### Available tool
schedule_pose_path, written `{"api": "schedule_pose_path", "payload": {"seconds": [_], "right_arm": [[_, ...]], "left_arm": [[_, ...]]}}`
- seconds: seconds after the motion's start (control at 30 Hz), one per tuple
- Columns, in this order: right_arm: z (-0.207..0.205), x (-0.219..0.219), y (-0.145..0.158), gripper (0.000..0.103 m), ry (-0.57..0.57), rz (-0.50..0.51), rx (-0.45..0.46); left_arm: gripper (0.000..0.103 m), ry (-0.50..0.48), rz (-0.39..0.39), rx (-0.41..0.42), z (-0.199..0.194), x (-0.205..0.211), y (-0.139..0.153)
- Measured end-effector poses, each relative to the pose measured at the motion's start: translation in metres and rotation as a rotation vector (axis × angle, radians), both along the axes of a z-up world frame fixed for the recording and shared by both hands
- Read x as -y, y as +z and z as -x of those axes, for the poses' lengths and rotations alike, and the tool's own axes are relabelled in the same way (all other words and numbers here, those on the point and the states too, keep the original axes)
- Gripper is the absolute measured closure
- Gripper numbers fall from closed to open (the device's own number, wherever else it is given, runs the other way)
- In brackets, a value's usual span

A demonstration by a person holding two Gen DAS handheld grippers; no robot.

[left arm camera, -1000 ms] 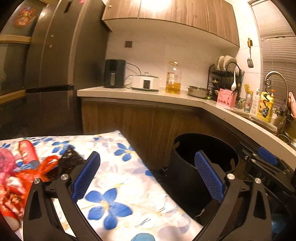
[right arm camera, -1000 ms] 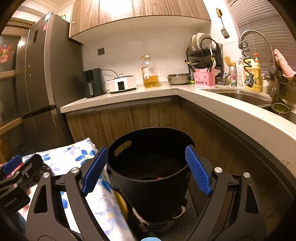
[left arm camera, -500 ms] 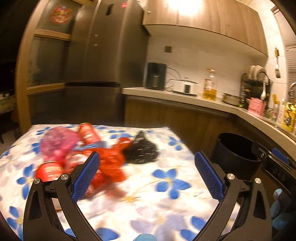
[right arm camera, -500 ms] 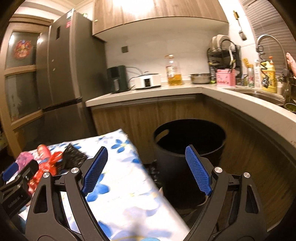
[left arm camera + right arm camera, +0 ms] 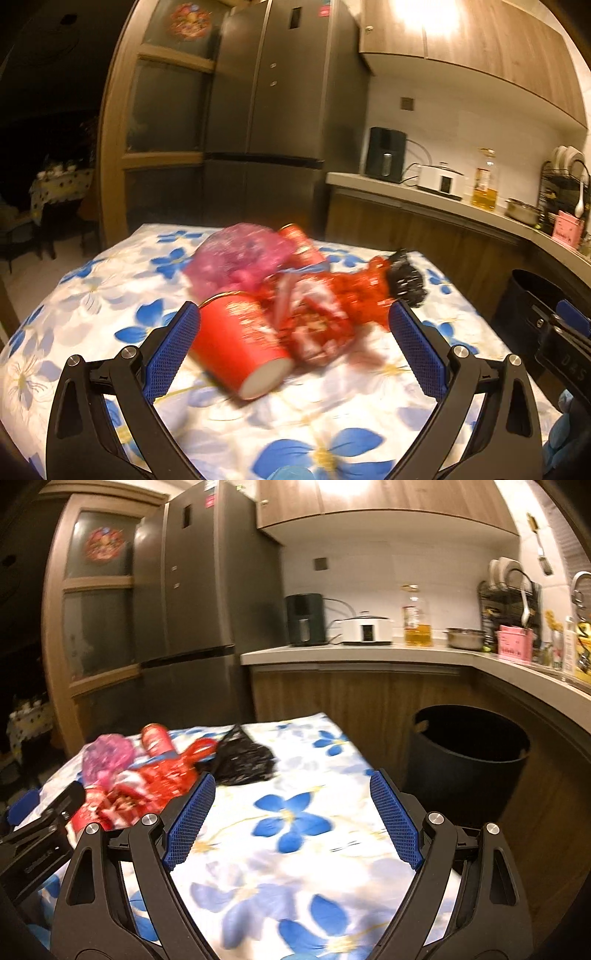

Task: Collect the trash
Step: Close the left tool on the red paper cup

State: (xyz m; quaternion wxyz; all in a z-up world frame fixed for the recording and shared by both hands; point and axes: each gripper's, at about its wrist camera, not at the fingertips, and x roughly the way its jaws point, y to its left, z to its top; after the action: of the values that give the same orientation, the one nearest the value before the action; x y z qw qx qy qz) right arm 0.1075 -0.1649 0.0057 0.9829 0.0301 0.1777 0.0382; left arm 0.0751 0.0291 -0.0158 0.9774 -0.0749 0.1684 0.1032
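Note:
A heap of trash lies on the flowered tablecloth (image 5: 92, 288): a red paper cup (image 5: 240, 347) on its side, red wrappers (image 5: 325, 310), a pink net bag (image 5: 236, 262), a red can (image 5: 299, 243) and a crumpled black bag (image 5: 406, 280). My left gripper (image 5: 295, 350) is open, its jaws either side of the cup and wrappers, empty. My right gripper (image 5: 291, 819) is open and empty over bare cloth, right of the black bag (image 5: 243, 760) and red wrappers (image 5: 147, 786). The black trash bin (image 5: 465, 760) stands on the floor right of the table.
A fridge (image 5: 199, 602) stands behind the table. A kitchen counter (image 5: 369, 651) along the back and right carries appliances, an oil bottle (image 5: 415, 616) and a dish rack. The table's right edge faces the bin. The left gripper's body (image 5: 40, 830) shows at the right view's left edge.
Both grippers have swung left, away from the bin and toward the table. The left gripper has moved in on the trash heap; the cup now lies between its jaws. Both stay open.

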Motion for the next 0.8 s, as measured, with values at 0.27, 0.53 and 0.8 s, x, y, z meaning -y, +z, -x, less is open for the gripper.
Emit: {"api": "schedule_pose_path", "payload": {"seconds": [0.27,0.53,0.8], "right_arm": [[-0.006,-0.028,-0.007,0.018,0.061,0.022,-0.004],[-0.015,-0.041,-0.012,0.018,0.085,0.011,-0.014],[-0.020,-0.068,-0.025,0.018,0.164,0.023,-0.033]], "left_arm": [[0.006,0.034,0.047,-0.087,-0.021,-0.022,-0.021],[0.013,0.062,0.110,-0.177,-0.034,-0.036,-0.035],[0.033,0.064,0.143,-0.227,-0.039,-0.045,-0.046]]}}
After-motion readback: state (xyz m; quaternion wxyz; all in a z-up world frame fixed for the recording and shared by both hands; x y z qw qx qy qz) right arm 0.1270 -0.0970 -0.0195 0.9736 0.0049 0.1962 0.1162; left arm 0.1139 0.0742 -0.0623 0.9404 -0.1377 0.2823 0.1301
